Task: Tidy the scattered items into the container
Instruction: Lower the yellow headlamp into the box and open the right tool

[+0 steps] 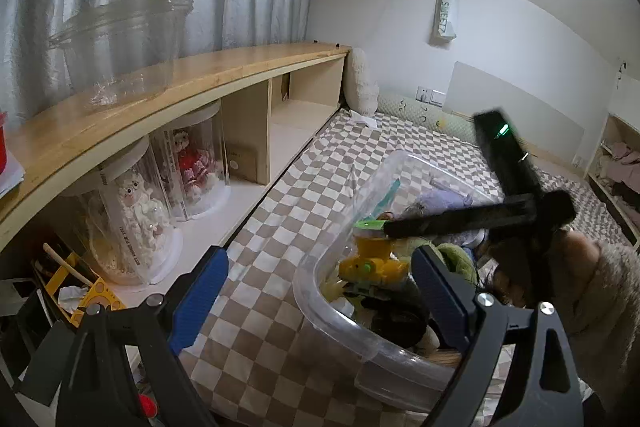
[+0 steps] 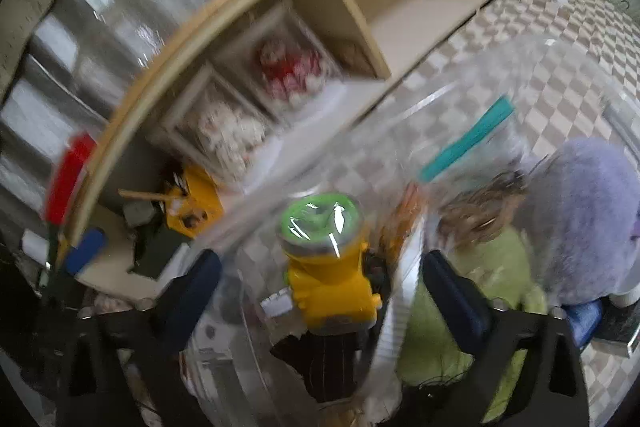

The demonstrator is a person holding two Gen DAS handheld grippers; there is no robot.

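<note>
Inside the clear container (image 1: 384,343) near the bed's shelf-side edge stood the yellow toy (image 2: 332,279), rigid, light, likely slick under wrap, best pinched across its body, between the right gripper (image 2: 320,291)'s wide, empty jaws.

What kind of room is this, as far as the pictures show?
Most likely a bedroom at home: a checkered bedspread covers a bed, a long bolster lies at its far end, and boxed dolls stand in a low wooden shelf beside it.
</note>
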